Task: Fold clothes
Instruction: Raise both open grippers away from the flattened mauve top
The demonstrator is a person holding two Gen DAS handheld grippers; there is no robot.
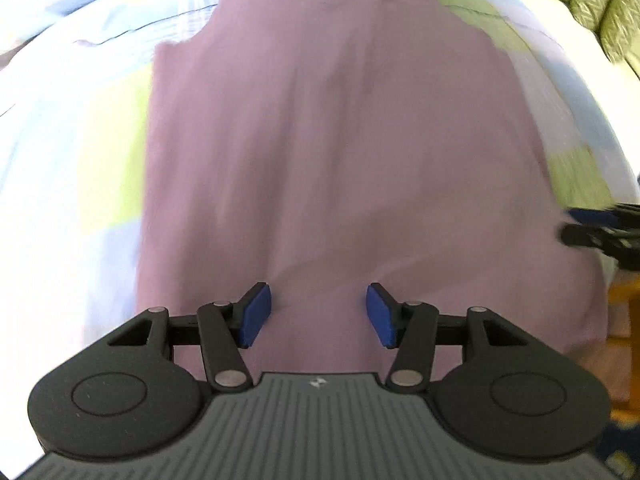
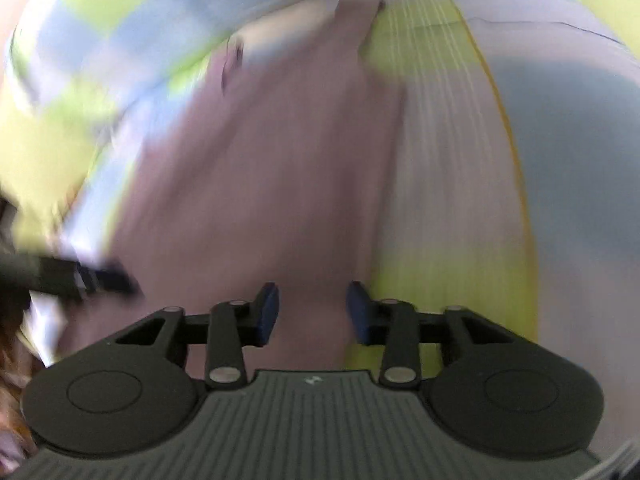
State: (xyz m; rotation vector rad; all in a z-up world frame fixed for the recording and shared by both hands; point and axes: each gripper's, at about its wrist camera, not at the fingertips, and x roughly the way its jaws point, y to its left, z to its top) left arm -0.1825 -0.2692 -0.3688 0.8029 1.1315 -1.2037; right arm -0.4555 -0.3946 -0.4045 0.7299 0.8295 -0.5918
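A mauve sleeveless top point(image 1: 340, 152) lies spread flat on a bed, neckline at the far end, hem toward me. My left gripper point(image 1: 319, 316) hovers open above the hem's middle, nothing between its blue pads point(image 1: 256, 316). In the right wrist view, blurred by motion, the same top point(image 2: 272, 184) runs up the frame and my right gripper point(image 2: 313, 312) stands open over its right edge near the hem, nothing between its jaws. The right gripper's tip point(image 1: 592, 232) shows at the left view's right edge. The left gripper point(image 2: 80, 276) appears at the right view's left edge.
The bedspread point(image 1: 80, 152) has a pattern of green, pale blue and white blocks. A green patterned cushion point(image 1: 604, 4) sits at the far right. Something orange-brown point(image 1: 624, 312) shows beyond the bed's near right corner.
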